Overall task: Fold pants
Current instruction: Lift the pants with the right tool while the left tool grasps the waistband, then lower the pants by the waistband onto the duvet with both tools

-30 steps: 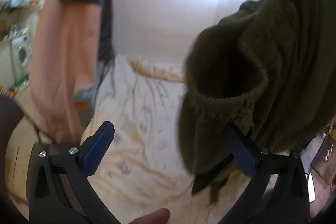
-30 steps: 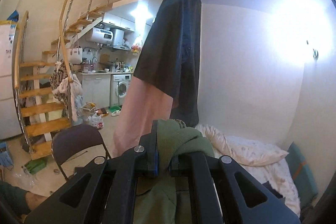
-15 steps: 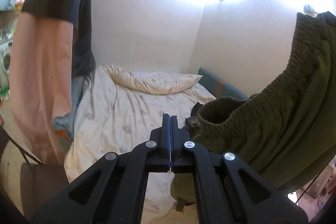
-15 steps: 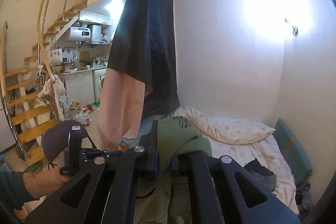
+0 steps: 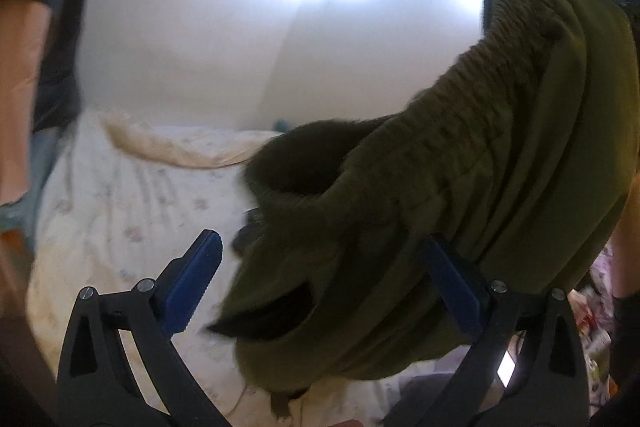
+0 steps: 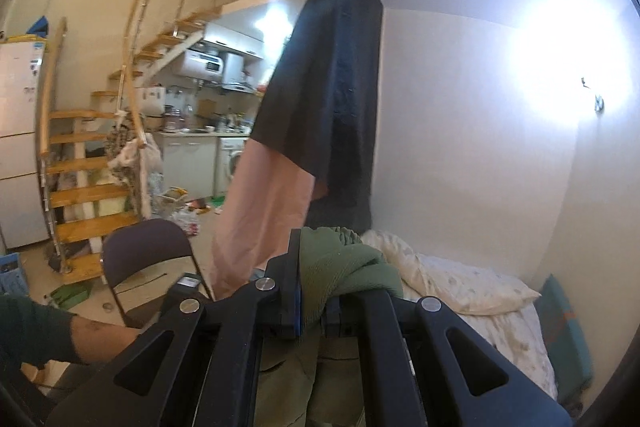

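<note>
Bedroom corner, white walls, strong wall lamp (image 6: 568, 39); open kitchen and wooden staircase (image 6: 84, 163) beyond. Bed (image 5: 120, 211) with pale patterned cover and a cream pillow (image 6: 472, 283). Dark and pink cloth (image 6: 304, 131) hangs from the upper level. Folding chair (image 6: 140, 259) beside the bed.

Item: pants (image 5: 500, 167), olive green, ribbed elastic waistband. Location: held in the air over the bed, not yet laid out. Waistband runs as a slanting line from upper right down toward the centre of the left wrist view, its opening gaping toward the camera; the rest of the cloth drapes below, out of view.

Right hand-held gripper (image 6: 312, 311): jaws closed tight on a bunched fold of the pants, carrying the garment's weight.

Left hand-held gripper (image 5: 320, 287): jaws have just been opening and stand wide. Cloth hangs in the gap and lies against the right-hand blue pad (image 5: 452, 287); the left-hand pad is clear of it, so nothing is gripped.

Key relation: the waistband lies directly ahead and to the right of the left hand-held gripper, the nearer free one. Judgement: next comes a pinch on the waistband's free end, well apart from the right's grip, to stretch it straight.

Risk: blurred cloth edge; a closure may catch a loose fold instead.
</note>
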Demonstrator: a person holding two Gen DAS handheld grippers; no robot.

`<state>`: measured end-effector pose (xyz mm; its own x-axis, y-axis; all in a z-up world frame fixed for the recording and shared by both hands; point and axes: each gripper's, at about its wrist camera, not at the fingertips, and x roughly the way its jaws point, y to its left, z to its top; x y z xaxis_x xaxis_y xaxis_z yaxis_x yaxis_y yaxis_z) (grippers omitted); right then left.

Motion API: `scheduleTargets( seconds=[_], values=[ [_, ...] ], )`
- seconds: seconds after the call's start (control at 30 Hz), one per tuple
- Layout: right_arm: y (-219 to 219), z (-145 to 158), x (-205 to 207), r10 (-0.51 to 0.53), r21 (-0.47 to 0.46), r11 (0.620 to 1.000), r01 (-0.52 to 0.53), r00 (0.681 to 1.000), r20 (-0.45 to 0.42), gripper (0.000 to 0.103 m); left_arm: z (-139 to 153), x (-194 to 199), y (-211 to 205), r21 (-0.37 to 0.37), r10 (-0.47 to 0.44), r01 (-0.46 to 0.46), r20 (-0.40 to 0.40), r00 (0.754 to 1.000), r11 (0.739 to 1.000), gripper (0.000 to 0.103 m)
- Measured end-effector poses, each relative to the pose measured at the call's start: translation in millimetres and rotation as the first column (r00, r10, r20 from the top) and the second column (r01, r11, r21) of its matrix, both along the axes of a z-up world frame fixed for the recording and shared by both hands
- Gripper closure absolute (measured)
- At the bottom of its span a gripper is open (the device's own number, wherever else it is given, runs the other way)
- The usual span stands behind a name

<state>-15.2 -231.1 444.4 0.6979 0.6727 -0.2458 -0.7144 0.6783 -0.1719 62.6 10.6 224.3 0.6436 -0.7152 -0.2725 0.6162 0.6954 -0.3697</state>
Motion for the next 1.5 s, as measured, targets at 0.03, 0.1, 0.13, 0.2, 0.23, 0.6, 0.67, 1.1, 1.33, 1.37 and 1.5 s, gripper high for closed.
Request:
scheduleTargets(
  seconds=[0.03, 0.1, 0.13, 0.2, 0.23, 0.6, 0.67, 1.1, 1.33, 1.37, 1.5],
  values=[
    [-0.2, 0.0, -0.2, 0.004, -0.001, 1.000, -0.004, 1.000, 0.002, 0.098, 1.0, 5.0, -6.3, 0.000, -0.020, 0.020, 0.001, 1.000, 1.000, 0.004],
    [-0.5, -1.4, 2.5, -0.009, -0.006, 1.000, 0.009, 1.000, 0.002, 0.098, -0.9, 23.3, -22.4, -0.006, -0.072, 0.072, -0.036, 0.997, 0.997, 0.030],
    [-0.4, -2.0, 4.9, -0.019, -0.009, 1.000, 0.019, 1.000, -0.003, 0.098, -3.5, 30.2, -29.0, -0.022, -0.107, 0.105, -0.071, 0.992, 0.994, 0.066],
    [-0.6, -6.3, 12.2, -0.070, -0.036, 0.997, 0.069, 0.997, -0.013, 0.098, -4.3, 41.7, -37.0, -0.025, -0.095, 0.093, -0.123, 0.988, 0.995, 0.090],
    [-3.3, -8.2, 16.0, -0.097, -0.043, 0.994, 0.096, 0.995, -0.013, 0.098, -1.5, 38.2, -39.2, 0.005, -0.053, 0.054, -0.104, 0.993, 0.999, 0.092],
    [-43.2, -18.1, 51.6, -0.320, -0.011, 0.947, 0.320, 0.942, -0.106, 0.098, 72.4, -22.6, 15.7, 0.182, 0.277, -0.289, 0.088, 0.957, 0.940, 0.094],
    [-46.5, -13.6, 56.1, -0.325, 0.000, 0.945, 0.327, 0.939, -0.114, 0.098, 95.6, -34.4, 23.3, 0.191, 0.315, -0.337, 0.135, 0.939, 0.922, 0.094],
    [-28.8, 118.0, -28.5, -0.322, 0.135, 0.945, 0.298, 0.922, 0.218, 0.098, 272.5, -160.3, 31.5, 0.135, 0.464, -0.590, 0.489, 0.738, 0.796, 0.094],
    [-17.1, 118.2, -20.7, -0.309, 0.138, 0.948, 0.287, 0.935, 0.176, 0.098, 283.3, -179.1, 23.7, 0.132, 0.523, -0.652, 0.490, 0.697, 0.747, 0.093],
    [-16.2, 107.7, -9.9, -0.304, 0.128, 0.949, 0.287, 0.941, 0.150, 0.098, 273.8, -172.5, 22.6, 0.142, 0.528, -0.657, 0.482, 0.699, 0.741, 0.093],
    [-14.2, 69.3, 26.2, -0.324, 0.086, 0.945, 0.317, 0.942, 0.086, 0.098, 238.4, -136.8, 20.1, 0.188, 0.519, -0.634, 0.426, 0.741, 0.750, 0.093]
  ],
)
